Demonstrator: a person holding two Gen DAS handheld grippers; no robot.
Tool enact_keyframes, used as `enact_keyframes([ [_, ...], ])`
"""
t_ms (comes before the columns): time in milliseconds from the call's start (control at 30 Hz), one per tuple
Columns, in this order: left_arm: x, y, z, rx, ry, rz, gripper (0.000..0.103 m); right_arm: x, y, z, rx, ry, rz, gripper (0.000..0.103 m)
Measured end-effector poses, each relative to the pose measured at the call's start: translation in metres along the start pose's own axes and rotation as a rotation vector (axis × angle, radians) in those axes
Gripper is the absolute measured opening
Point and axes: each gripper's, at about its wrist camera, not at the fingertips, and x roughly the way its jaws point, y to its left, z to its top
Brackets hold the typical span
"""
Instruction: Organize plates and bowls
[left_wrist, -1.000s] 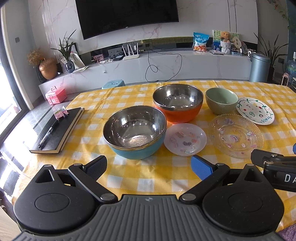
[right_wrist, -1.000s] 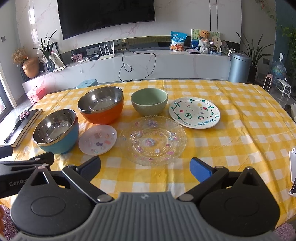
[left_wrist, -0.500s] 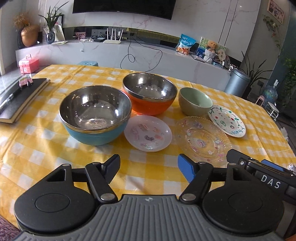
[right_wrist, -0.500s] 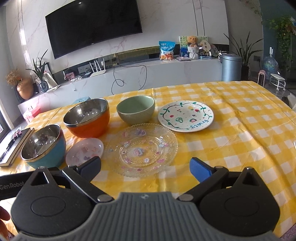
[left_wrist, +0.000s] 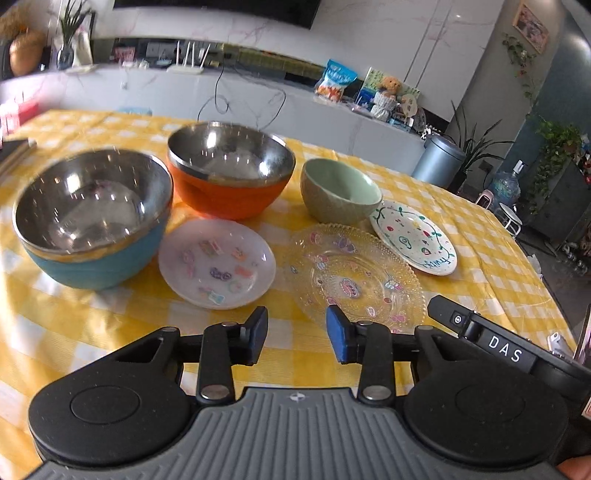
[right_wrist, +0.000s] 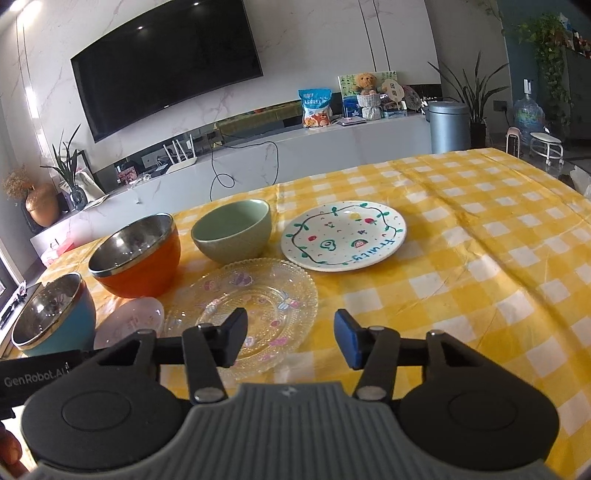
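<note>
On the yellow checked table (left_wrist: 480, 236) stand a blue steel bowl (left_wrist: 92, 218), an orange steel bowl (left_wrist: 229, 170) and a green bowl (left_wrist: 338, 192). In front lie a small white plate (left_wrist: 218, 262), a clear glass plate (left_wrist: 354, 277) and a painted white plate (left_wrist: 413, 236). My left gripper (left_wrist: 296, 334) is open and empty, just in front of the small white and glass plates. My right gripper (right_wrist: 290, 334) is open and empty, over the glass plate's (right_wrist: 251, 306) near edge. The painted plate (right_wrist: 343, 234), green bowl (right_wrist: 232, 230), orange bowl (right_wrist: 136, 254) and blue bowl (right_wrist: 51, 314) lie beyond.
The right gripper's body (left_wrist: 509, 354) sits close at the right of the left wrist view. A book (left_wrist: 14, 151) lies at the table's far left edge. A white TV bench (right_wrist: 295, 144) and a grey bin (right_wrist: 448, 125) stand beyond the table.
Both grippers have moved forward and lower toward the plates, and both jaws have narrowed while staying open. The dishes have not moved.
</note>
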Motion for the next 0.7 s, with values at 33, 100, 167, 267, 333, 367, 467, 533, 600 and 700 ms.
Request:
enact_keyframes([
  [33,0.005,0.001,0.001,-0.014,0.016,-0.005,0.044,0.003,-0.002,0.001,0.002,0.007,-0.005,0.044],
  [100,0.012,0.003,0.002,-0.037,0.038,-0.013,0.044,0.010,-0.005,0.003,0.014,0.025,-0.011,0.043],
  [167,0.019,0.004,0.003,-0.051,0.056,-0.027,0.044,0.018,-0.009,0.005,0.027,0.042,-0.006,0.043],
  [267,0.026,0.005,0.003,-0.076,0.071,-0.041,0.044,0.028,-0.012,0.008,0.043,0.059,0.005,0.043],
  [333,0.030,0.005,0.004,-0.090,0.076,-0.047,0.044,0.034,-0.014,0.010,0.052,0.062,0.016,0.043],
  [367,0.032,0.006,0.004,-0.098,0.080,-0.049,0.044,0.036,-0.014,0.010,0.055,0.062,0.020,0.043],
  [467,0.037,0.007,0.006,-0.110,0.086,-0.054,0.044,0.045,-0.015,0.012,0.071,0.073,0.035,0.043],
  [533,0.040,0.006,0.008,-0.109,0.081,-0.056,0.044,0.051,-0.016,0.012,0.089,0.083,0.047,0.043],
  [600,0.042,0.005,0.011,-0.110,0.083,-0.062,0.044,0.056,-0.016,0.012,0.098,0.089,0.057,0.041],
  [700,0.045,0.003,0.013,-0.108,0.083,-0.065,0.042,0.061,-0.015,0.012,0.097,0.096,0.061,0.032],
])
